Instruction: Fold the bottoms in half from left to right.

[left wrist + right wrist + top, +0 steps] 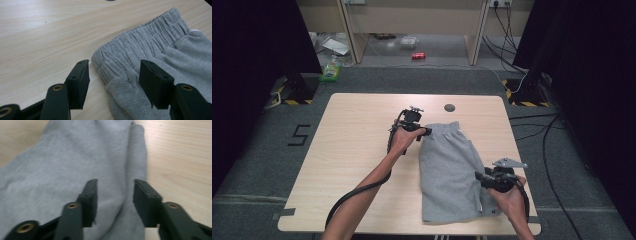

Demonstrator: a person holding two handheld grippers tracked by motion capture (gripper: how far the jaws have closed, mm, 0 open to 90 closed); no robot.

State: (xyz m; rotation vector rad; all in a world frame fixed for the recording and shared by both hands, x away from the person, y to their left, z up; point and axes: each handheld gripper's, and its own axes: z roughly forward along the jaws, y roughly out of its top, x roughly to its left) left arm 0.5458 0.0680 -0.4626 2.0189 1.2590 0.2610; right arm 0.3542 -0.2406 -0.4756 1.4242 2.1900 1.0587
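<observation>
Grey shorts (447,170) lie folded lengthwise on the wooden table (357,150), elastic waistband at the far end. My left gripper (424,131) hovers at the waistband's left corner. In the left gripper view its jaws (113,67) stand open, with the gathered waistband (140,45) under the gap and not pinched. My right gripper (479,176) sits at the shorts' right edge near the hem. In the right gripper view it (115,185) is open over the folded edge of the grey cloth (62,165), its pads clear of the fabric.
A dark round grommet (449,107) sits in the table near its far edge. Bare wood (342,165) stretches left of the shorts. On the floor beyond lie a red can (418,56) and cables (552,150) to the right.
</observation>
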